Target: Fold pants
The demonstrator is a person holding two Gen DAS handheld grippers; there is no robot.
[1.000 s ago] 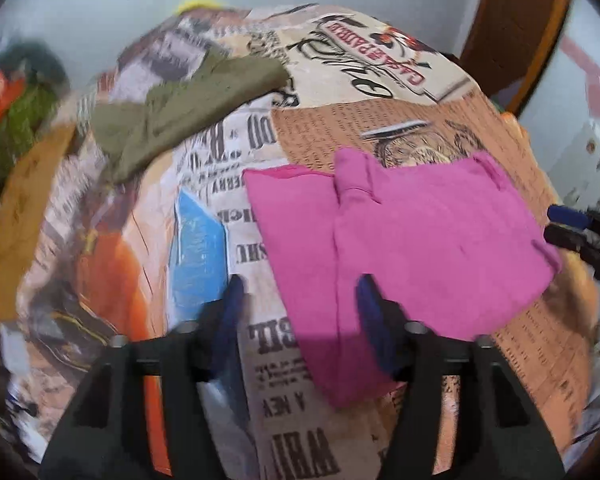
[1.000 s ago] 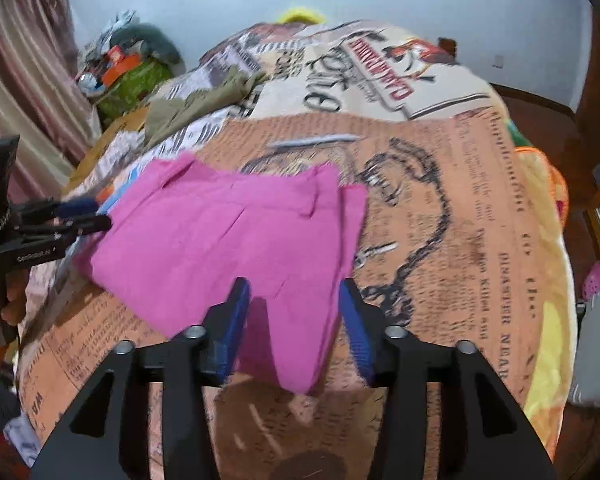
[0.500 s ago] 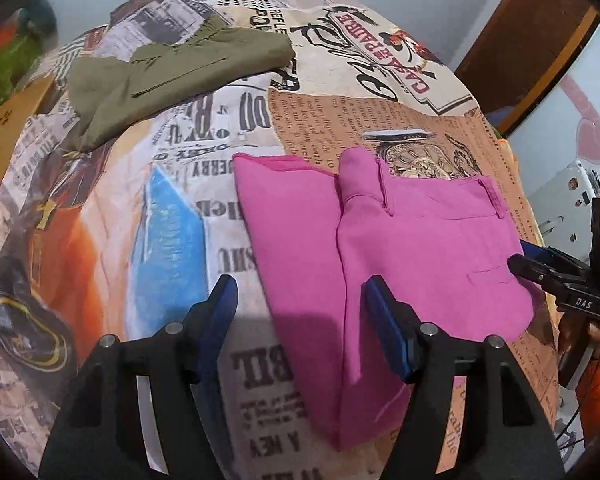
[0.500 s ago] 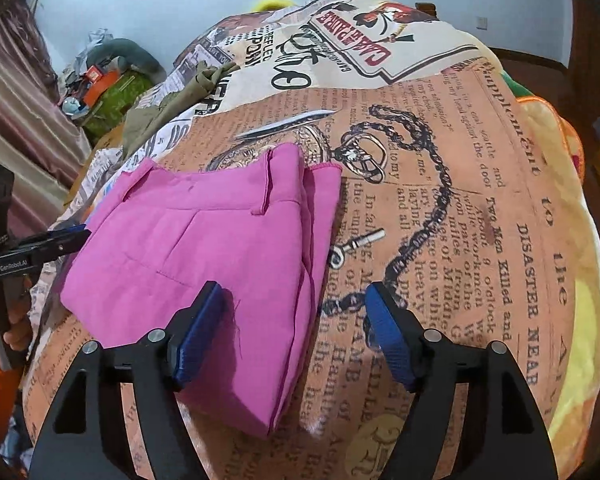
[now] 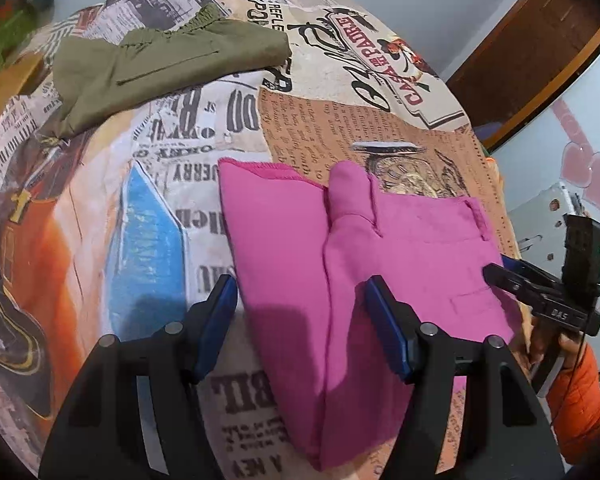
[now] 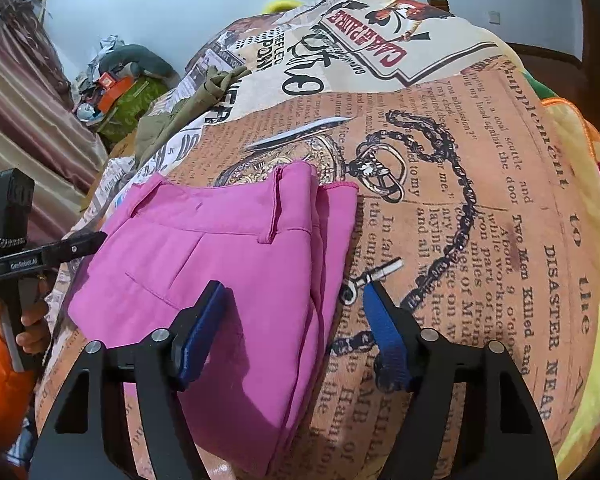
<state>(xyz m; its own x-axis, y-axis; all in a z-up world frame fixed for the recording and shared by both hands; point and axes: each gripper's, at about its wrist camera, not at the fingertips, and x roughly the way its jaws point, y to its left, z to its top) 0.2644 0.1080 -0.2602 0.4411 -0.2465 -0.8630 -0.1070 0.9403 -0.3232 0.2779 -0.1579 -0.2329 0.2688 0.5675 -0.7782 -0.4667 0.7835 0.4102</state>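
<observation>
In my left wrist view, the left gripper sits at the bottom of the frame with its jaws apart and nothing pinched; the near left edge of the pink pants runs up between them. In the right wrist view, the right gripper shows the same: its jaws are easing inward, with the folded right-hand edge of the pink pants lying between them, unpinched. The bundle lies mid-frame on the newsprint bedspread, its long axis running away from me, waistband far. Both hands seem equally near. The olive pants lie upper left, well apart.
</observation>
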